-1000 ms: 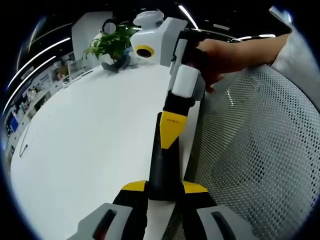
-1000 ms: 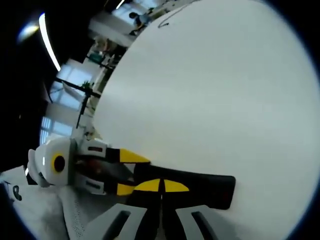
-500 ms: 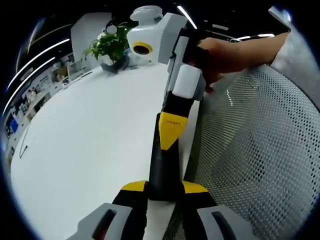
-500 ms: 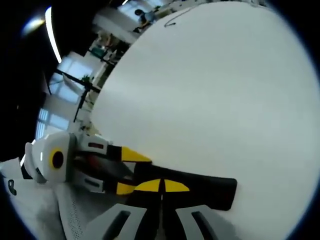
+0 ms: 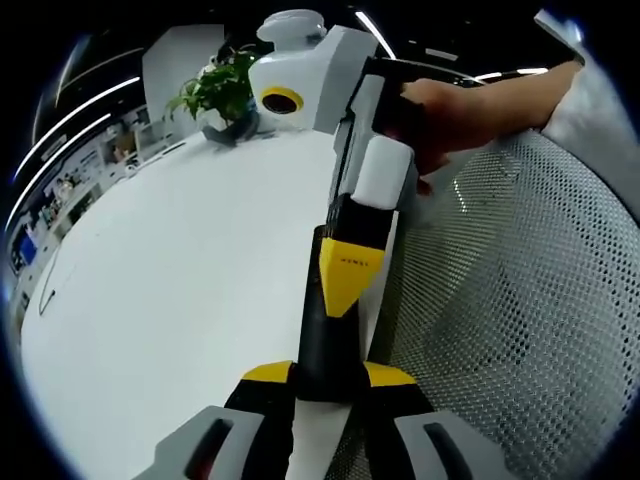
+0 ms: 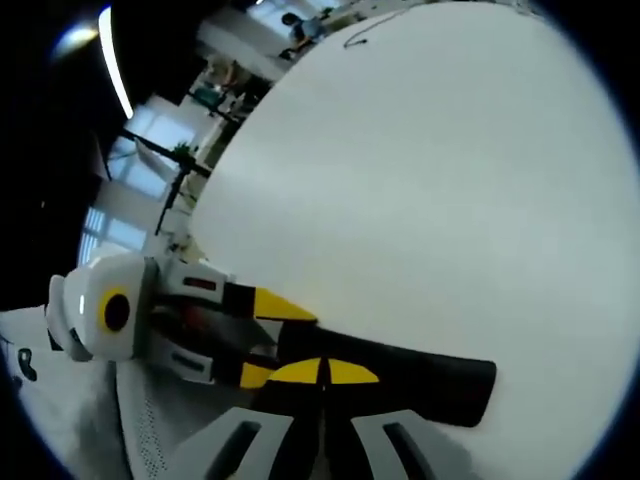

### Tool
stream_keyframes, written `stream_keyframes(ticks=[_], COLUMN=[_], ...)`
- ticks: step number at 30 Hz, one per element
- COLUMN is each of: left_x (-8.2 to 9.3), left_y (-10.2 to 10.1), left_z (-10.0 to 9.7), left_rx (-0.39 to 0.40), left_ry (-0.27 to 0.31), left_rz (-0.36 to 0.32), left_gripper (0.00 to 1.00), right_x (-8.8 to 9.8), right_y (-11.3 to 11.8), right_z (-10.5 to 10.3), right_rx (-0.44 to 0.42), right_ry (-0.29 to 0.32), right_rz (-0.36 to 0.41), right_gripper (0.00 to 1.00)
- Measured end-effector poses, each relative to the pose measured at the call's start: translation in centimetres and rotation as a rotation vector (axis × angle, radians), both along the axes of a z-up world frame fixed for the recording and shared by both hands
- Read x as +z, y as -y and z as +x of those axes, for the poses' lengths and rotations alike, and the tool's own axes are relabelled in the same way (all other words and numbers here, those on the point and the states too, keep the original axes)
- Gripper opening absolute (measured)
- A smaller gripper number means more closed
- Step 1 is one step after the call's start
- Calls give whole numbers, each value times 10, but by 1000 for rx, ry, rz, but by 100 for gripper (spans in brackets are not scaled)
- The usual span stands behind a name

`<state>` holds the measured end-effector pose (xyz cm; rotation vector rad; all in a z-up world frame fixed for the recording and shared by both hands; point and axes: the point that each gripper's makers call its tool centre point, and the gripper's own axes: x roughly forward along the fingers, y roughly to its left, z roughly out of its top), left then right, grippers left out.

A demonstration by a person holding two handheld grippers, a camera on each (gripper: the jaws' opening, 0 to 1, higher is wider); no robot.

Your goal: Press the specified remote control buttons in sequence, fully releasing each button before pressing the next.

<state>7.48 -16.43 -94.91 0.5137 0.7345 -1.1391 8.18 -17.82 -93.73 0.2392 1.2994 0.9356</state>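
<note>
Left gripper view: the left gripper (image 5: 328, 372) has its yellow-tipped jaws closed around the near end of a black remote control (image 5: 326, 335), which runs away from the camera along the edge of the white table (image 5: 180, 300).
Right gripper view: the right gripper (image 6: 322, 373) has its yellow tips drawn together with no gap, bearing down on the top of the remote control (image 6: 400, 375); it grips nothing between them.
Other gripper: in the left gripper view the right gripper (image 5: 345, 275) comes down from above, its pointed tip on the remote's upper face, with a person's hand (image 5: 445, 105) behind it.
Step in hand: judged to be a button press, one gripper steadying the remote while the other pushes; which button cannot be told.
Next move: lift the pressing tip fully clear of the button before shifting along the remote to the next one, keeping the hold steady.
Remote's place: at the table's edge, just beside a mesh chair (image 5: 520, 300).
Around: a potted plant (image 5: 222, 92) stands well apart at the far end of the table.
In the way: nothing lies on the table near the remote; the edge is close, so a slip could push it off.
</note>
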Motion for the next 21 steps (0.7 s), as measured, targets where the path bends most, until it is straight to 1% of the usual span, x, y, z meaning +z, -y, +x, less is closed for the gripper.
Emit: stream_keyframes(ticks=[2, 5, 13, 18, 21], left_x=[0, 0, 0, 0, 0], left_y=[0, 0, 0, 0, 0], left_z=[0, 0, 0, 0, 0], left_rx=[0, 1, -1, 1, 3], left_ry=[0, 0, 6, 6, 4], left_rz=[0, -2, 4, 6, 5], left_gripper=[25, 24, 24, 24, 24], right_x=[0, 0, -1, -1, -1], right_y=[0, 1, 1, 1, 1], right_z=[1, 2, 4, 4, 4], right_rx=[-1, -10, -14, -26, -16], right_ry=[13, 5, 29, 20, 27], right_rz=[-2, 2, 1, 9, 6], right_gripper=[0, 0, 0, 0, 0])
